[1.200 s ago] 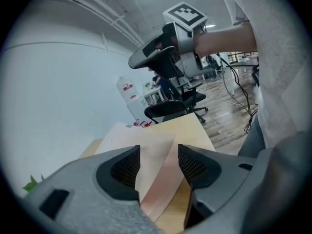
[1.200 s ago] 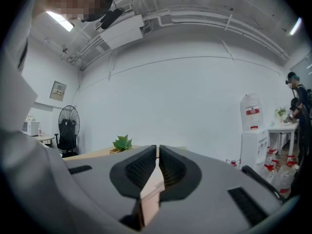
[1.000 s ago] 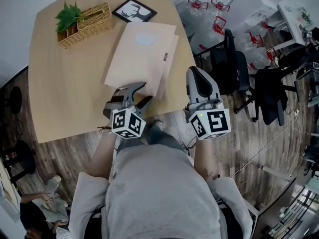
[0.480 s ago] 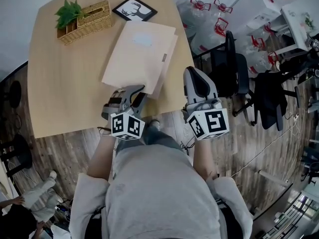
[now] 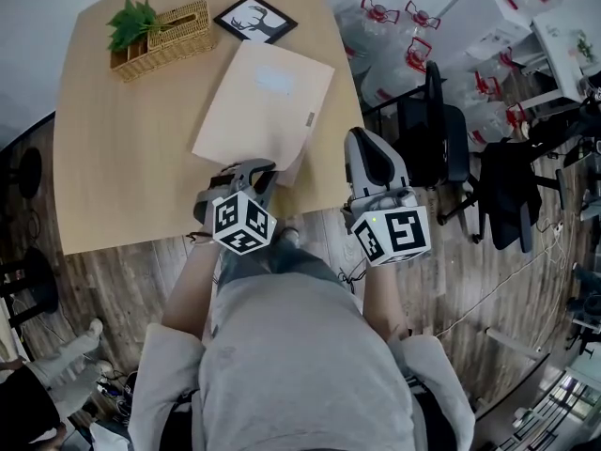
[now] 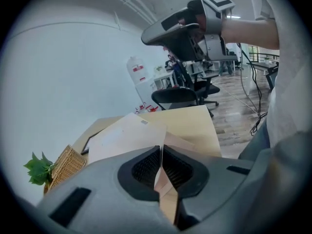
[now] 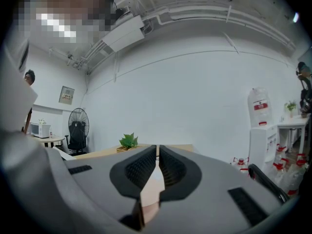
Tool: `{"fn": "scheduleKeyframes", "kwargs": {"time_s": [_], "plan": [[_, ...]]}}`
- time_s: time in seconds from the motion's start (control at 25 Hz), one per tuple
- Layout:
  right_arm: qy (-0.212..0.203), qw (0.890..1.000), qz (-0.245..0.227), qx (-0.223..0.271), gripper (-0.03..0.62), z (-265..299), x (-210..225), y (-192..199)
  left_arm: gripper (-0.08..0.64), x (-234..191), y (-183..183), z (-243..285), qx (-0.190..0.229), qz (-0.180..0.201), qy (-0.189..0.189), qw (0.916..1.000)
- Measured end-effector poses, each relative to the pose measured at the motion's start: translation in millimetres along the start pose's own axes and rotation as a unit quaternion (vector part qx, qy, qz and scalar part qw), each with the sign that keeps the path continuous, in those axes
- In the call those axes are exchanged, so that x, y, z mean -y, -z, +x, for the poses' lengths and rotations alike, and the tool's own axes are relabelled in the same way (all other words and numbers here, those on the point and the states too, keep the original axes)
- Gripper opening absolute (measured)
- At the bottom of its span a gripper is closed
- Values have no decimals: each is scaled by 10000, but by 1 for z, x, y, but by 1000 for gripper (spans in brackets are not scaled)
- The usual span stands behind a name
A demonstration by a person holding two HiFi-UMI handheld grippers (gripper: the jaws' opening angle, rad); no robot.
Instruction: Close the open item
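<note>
Office with swivel chairs (image 5: 439, 132) and water-cooler jugs (image 5: 376, 22)

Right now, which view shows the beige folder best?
Head view: the whole folder shows on the table. The left gripper view shows only its near cover, pinched in the left gripper's fingers. The right gripper view shows none.
</note>
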State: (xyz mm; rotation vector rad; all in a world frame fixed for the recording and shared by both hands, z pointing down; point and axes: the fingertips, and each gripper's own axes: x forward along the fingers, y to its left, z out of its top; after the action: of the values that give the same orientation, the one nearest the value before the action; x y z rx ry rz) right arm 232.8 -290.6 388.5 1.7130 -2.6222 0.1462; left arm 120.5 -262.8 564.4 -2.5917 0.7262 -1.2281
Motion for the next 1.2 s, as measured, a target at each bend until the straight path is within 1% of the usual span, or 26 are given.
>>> {"fn": "scheduleKeyframes", "kwargs": {"time_s": [0.2,0.36,0.52,0.64,0.8,0.88,0.96,1.04,1.2], "plan": [[-22,10000,23,-7,21,-3,4,1,17,8,7,8,-377,141,322,9987],[-71,10000,29,-7,21,-5,3,3,18,18,14,16,-800,574,619,9932],[-129,9999,29,10,21,-5,3,4,25,23,19,21,-1091,823,839,9871],[-179,9998,32,35,21,-6,2,2,33,24,18,21,-1140,913,863,9855],[-250,9997,16,49,21,-6,0,0,58,22,17,18,-1010,775,764,9889],[-273,9996,13,52,21,-6,0,0,71,21,16,17,-1035,960,674,9877],[-288,9996,12,52,21,-8,-1,1,78,23,15,17,-1129,1317,587,9831],[-303,9995,7,54,21,-10,-1,1,84,26,15,18,-1222,1555,580,9785],[-295,9995,10,57,21,-11,-1,1,95,26,16,18,-1314,1547,786,9760]]}}
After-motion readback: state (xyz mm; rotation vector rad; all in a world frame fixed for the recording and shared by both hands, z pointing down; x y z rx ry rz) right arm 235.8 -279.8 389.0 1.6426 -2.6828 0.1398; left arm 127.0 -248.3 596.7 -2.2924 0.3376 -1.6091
